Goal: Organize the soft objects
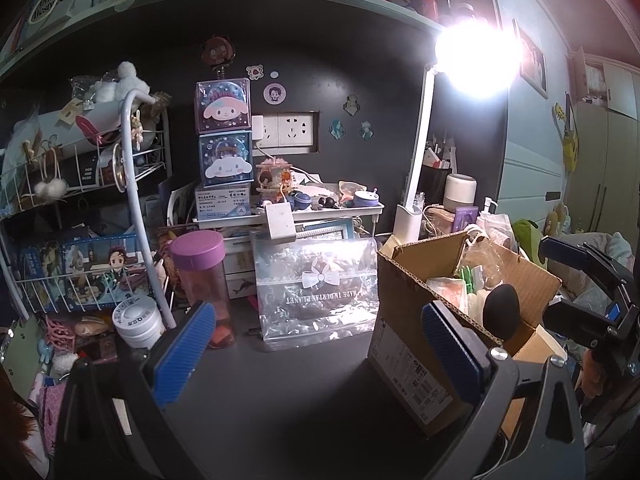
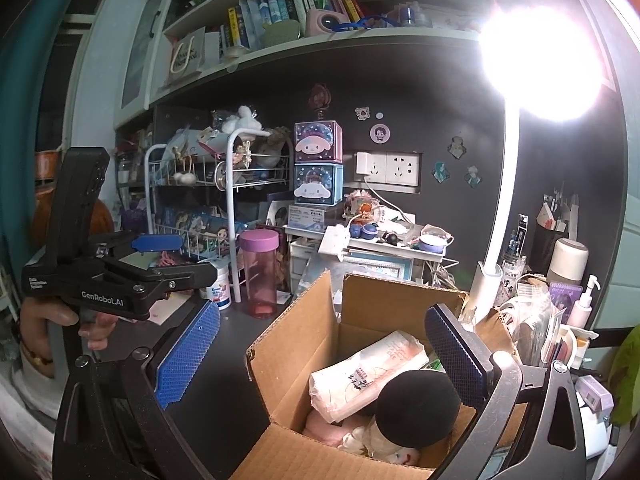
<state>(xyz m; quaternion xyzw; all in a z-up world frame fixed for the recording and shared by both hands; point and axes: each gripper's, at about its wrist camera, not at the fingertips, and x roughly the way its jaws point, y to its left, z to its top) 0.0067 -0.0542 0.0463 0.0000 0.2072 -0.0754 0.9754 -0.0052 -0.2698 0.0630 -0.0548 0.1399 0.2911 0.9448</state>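
Right wrist view: cardboard box point(image 2: 304, 332) on desk point(image 2: 224, 344), flaps up, holding soft stuff — wrapped tissue pack point(image 2: 368, 376), black egg-shaped sponge point(image 2: 420, 408), pale plush or cloth point(image 2: 360, 440) underneath. Right claw point(image 2: 324, 364) spread wide, empty, hovering right over box w/ right pad just above sponge. Left claw point(image 1: 324, 356) also spread, nothing between pads, aimed at bare desk btwn pink bottle point(image 1: 202, 284) and box; clear bow-print pouch point(image 1: 318, 284) standing behind. Judging by look: sponge very light, squashy, rounded so prob. slips if pinched at tip — better taken across widest part. Tissue pack light, plastic wrap slick, crushes easily; grip mid-length, gentle squeeze. Cloth floppy, best pinched at a bunched fold. Can't tell what lies deeper in box.
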